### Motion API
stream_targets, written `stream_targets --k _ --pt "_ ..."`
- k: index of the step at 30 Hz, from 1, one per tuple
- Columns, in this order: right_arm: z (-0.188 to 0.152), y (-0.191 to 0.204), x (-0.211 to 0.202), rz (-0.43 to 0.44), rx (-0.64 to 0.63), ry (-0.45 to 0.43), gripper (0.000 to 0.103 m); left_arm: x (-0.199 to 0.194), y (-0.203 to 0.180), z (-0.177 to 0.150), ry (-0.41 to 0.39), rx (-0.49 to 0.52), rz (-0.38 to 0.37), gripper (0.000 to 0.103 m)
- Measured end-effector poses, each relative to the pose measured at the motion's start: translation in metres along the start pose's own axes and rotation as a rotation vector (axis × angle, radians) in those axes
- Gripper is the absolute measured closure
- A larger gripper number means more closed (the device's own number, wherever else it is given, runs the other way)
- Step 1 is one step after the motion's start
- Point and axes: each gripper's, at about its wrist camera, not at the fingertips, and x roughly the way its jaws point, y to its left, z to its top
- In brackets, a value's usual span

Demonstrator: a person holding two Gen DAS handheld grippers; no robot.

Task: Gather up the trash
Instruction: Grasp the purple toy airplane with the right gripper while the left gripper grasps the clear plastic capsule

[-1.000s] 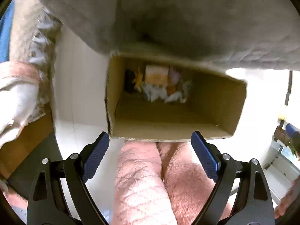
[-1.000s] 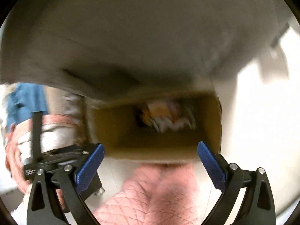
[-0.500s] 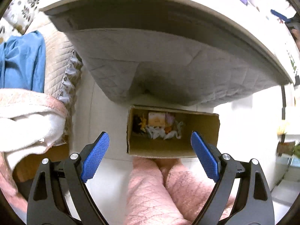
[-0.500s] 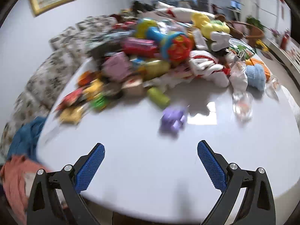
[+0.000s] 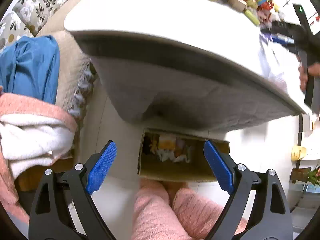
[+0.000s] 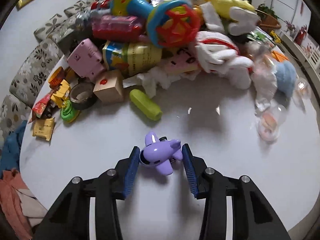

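Observation:
In the right wrist view a purple toy plane [image 6: 160, 156] lies on the white round table [image 6: 100, 152]. My right gripper [image 6: 161, 160] has its blue pads on both sides of the plane, closed in on it. In the left wrist view my left gripper [image 5: 159, 165] is open and empty, held below the table edge above a cardboard box [image 5: 180, 172] on the floor. The box holds crumpled wrappers and tissue [image 5: 170, 150].
A heap of toys, wrappers and tissue fills the far half of the table: a green capsule [image 6: 146, 105], a wooden block [image 6: 109, 89], a tape roll [image 6: 83, 96], a snack wrapper [image 6: 43, 129], clear balls [image 6: 270, 124]. Pink-trousered legs [image 5: 170, 210] stand below the left gripper. A sofa with clothes [image 5: 30, 70] is at the left.
My right gripper rose from the box to the tabletop, moved up to the purple plane and closed around it. My left gripper rose and drew back from the box.

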Motion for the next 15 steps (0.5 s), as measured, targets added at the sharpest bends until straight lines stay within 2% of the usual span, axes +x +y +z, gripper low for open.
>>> stream_targets --k 5,8,12,15 --pt "-0.022 -0.032 -0.051 0.066 0.093 -0.089 0.06 -0.017 -0.021 0.027 -0.059 0.034 -0.041 0.016" --pt "-0.045 -0.064 -0.094 0.062 0.157 -0.151 0.06 -0.019 -0.058 0.049 -0.079 0.109 -0.084 0.016" --pt "-0.084 -0.117 -0.158 0.052 0.261 -0.228 0.06 -0.017 -0.14 0.079 -0.117 0.258 -0.148 0.016" --pt "-0.112 -0.147 -0.195 0.045 0.318 -0.264 0.06 -0.012 -0.218 0.101 -0.164 0.373 -0.187 0.016"
